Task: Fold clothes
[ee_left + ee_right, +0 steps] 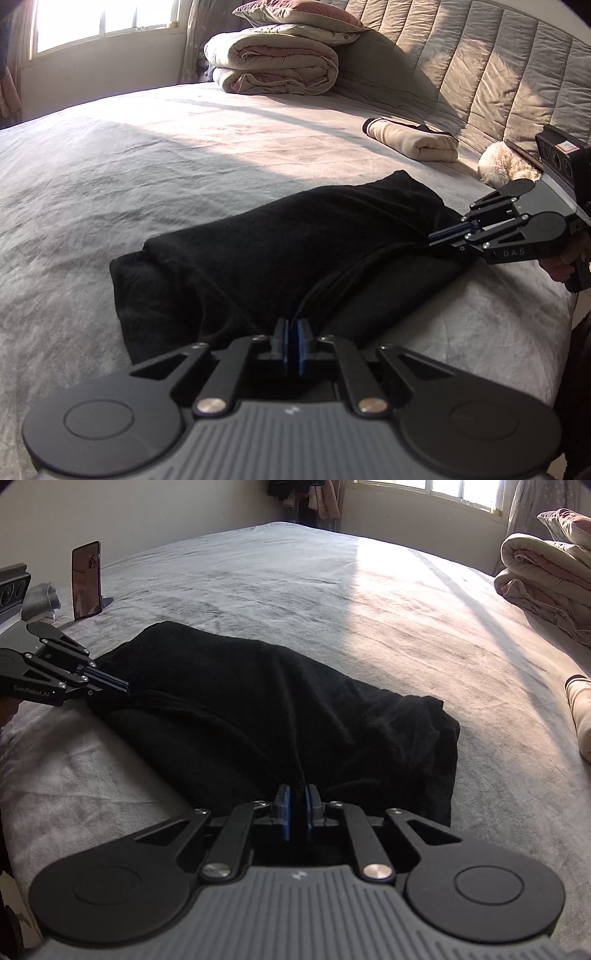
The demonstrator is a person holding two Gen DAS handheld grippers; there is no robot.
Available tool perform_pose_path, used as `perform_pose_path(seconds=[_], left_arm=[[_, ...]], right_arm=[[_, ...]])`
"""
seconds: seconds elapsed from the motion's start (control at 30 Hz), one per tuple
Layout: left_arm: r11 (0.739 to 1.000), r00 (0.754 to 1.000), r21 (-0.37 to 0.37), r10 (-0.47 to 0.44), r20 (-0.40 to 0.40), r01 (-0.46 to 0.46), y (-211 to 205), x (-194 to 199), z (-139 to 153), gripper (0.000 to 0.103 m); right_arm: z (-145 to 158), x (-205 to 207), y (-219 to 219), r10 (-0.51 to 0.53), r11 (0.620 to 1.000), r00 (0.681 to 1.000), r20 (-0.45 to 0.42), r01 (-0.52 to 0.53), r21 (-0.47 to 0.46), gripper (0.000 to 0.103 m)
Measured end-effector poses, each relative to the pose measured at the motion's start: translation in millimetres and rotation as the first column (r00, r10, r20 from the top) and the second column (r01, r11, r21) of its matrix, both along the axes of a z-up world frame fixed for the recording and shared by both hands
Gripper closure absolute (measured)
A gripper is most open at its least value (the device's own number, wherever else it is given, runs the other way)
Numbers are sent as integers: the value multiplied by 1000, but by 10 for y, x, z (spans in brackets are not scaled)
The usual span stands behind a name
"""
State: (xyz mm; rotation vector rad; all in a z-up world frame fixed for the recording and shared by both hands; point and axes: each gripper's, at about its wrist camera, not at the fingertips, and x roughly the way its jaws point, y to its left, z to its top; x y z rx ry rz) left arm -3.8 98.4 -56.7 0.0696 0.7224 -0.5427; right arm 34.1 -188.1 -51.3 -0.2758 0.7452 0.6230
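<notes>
1. My left gripper (pixel 294 334) is nipped down on the near hem of the black garment (pixel 258 251), a thin ridge of cloth caught between the blue pads.
2. My right gripper (pixel 296 805) is likewise pinched narrow on the same hem, further along the near edge of the grey bed (pixel 129 177).
3. The garment lies partly folded between and beyond both grips. I judge it soft, light and limp: it will sag and drag, so corners and hems are the places to hold.
4. Farther off lie a folded beige garment (pixel 413 142), a rolled duvet (pixel 273 66), and a propped phone (pixel 86 579).
</notes>
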Motion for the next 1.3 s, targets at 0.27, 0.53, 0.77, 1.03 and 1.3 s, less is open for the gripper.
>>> perform_pose_path(seconds=[0.27, 0.53, 0.77, 1.03, 1.3], left_arm=[[988, 995, -135, 80, 58, -72, 114, 72, 204, 70], [957, 957, -148, 267, 114, -249, 23, 413, 94, 54], [956, 954, -108, 285, 97, -275, 99, 476, -176, 52], [960, 952, -66, 279, 123, -273, 25, 451, -115, 45], [926, 926, -157, 362, 106, -344, 226, 417, 4, 46]], right_arm=[[293, 38, -83, -68, 989, 997, 45, 62, 135, 66], [91, 444, -84, -342, 932, 928, 149, 314, 183, 66], [-197, 613, -271, -422, 893, 902, 86, 397, 213, 69], [-142, 570, -205, -409, 904, 905, 117, 385, 184, 65], [113, 470, -219, -433, 884, 893, 125, 394, 250, 60]])
